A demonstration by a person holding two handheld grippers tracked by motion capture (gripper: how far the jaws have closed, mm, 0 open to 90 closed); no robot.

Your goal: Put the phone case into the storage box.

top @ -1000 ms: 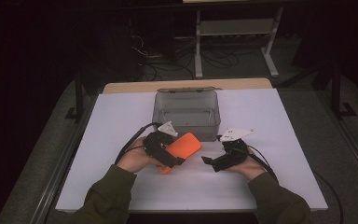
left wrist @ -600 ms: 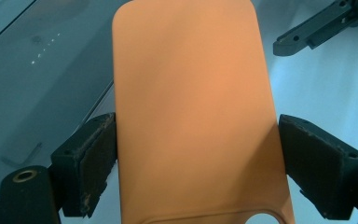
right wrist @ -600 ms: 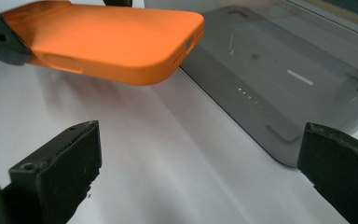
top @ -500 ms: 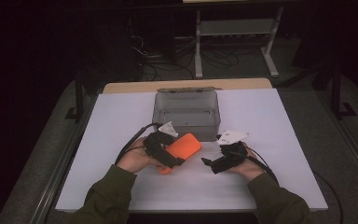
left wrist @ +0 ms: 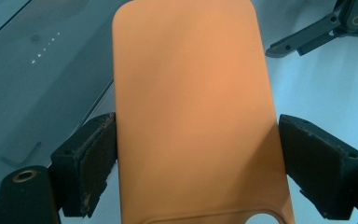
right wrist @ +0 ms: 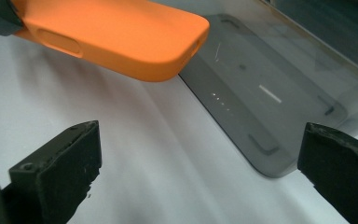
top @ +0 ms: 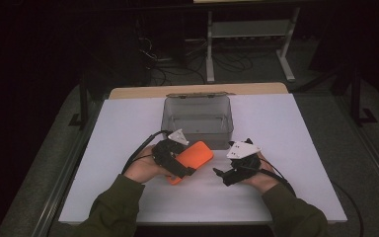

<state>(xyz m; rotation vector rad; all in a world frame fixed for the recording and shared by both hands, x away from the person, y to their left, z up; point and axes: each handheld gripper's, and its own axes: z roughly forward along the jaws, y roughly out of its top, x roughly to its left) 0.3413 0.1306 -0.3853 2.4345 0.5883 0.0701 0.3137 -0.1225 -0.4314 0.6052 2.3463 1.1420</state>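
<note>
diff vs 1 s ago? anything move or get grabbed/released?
Almost nothing changed. The right tool shifted only slightly, if at all, and its jaws stay open and empty. The left tool still clamps the flat orange phone case by its side edges in the same spot. The smoky translucent plastic bin and white tabletop are as before.

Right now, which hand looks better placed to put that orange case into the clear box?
Left, probably. Its hand-held gripper already clamps the orange case by its edges, right in front of the box. The right hand-held gripper is open with nothing between its jaws, beside the case.
</note>
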